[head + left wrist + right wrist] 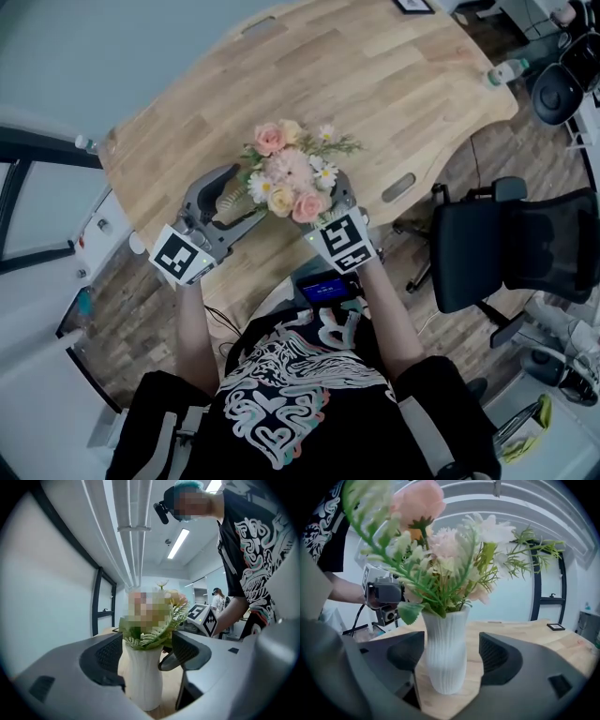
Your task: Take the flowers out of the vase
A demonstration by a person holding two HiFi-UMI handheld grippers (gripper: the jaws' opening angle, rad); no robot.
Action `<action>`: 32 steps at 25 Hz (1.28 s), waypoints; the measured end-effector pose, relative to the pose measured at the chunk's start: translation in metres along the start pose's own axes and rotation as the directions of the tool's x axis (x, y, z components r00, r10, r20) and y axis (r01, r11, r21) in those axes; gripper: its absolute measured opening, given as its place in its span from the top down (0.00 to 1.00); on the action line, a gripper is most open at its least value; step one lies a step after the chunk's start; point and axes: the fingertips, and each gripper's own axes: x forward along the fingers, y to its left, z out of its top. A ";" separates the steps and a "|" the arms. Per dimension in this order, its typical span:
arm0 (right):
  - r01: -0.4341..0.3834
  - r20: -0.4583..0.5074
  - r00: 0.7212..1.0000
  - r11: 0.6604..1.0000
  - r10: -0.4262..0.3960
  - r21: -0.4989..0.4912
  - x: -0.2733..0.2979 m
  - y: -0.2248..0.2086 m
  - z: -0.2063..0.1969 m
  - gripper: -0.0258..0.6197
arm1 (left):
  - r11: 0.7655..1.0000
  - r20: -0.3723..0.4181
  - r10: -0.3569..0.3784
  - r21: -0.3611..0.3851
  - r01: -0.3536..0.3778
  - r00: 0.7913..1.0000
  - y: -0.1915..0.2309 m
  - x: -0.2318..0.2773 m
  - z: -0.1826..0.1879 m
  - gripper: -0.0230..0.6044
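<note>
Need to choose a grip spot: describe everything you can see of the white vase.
The vase is white, matte, ceramic-looking, with fine vertical ribs, a flared mouth, a slight waist and a rounded belly. It stands upright on the wooden table, holding the flowers, whose stems and leaves fill its mouth. It sits between the open jaws of the left gripper and the right gripper; no pad visibly presses it.

Lost beneath the flowers (291, 178) in the head view: the whole vase (446, 653). Blurred past reading in the left gripper view: the blooms straight above the vase. Far beyond the vase, cut by the head view's top edge: a dark frame (413, 6) on the table (375, 84). Well right of the vase, at the table's rim, too small to name: a pale bottle-like thing (506, 72).
</note>
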 end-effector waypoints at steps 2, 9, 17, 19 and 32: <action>-0.008 0.000 1.000 1.000 0.008 -0.001 0.005 -0.002 0.004 0.44 | 1.000 -0.001 -0.007 0.008 0.007 1.000 0.001 0.002 -0.001 0.47; -0.029 0.011 1.000 0.999 0.029 -0.036 0.020 0.005 0.010 0.45 | 0.999 0.029 -0.030 0.014 0.030 0.999 0.001 0.017 0.000 0.47; -0.018 0.013 1.000 0.997 0.019 -0.070 0.027 0.008 0.005 0.45 | 1.000 0.032 -0.019 -0.019 0.019 0.999 0.001 0.032 0.001 0.48; -0.016 0.011 1.000 0.997 0.017 -0.071 0.027 0.007 0.006 0.45 | 1.000 0.018 -0.012 -0.003 0.012 1.000 0.002 0.033 0.001 0.48; -0.012 0.012 1.000 0.997 0.013 -0.070 0.027 0.007 0.006 0.45 | 0.999 0.027 0.007 0.033 -0.008 1.000 0.001 0.031 0.006 0.92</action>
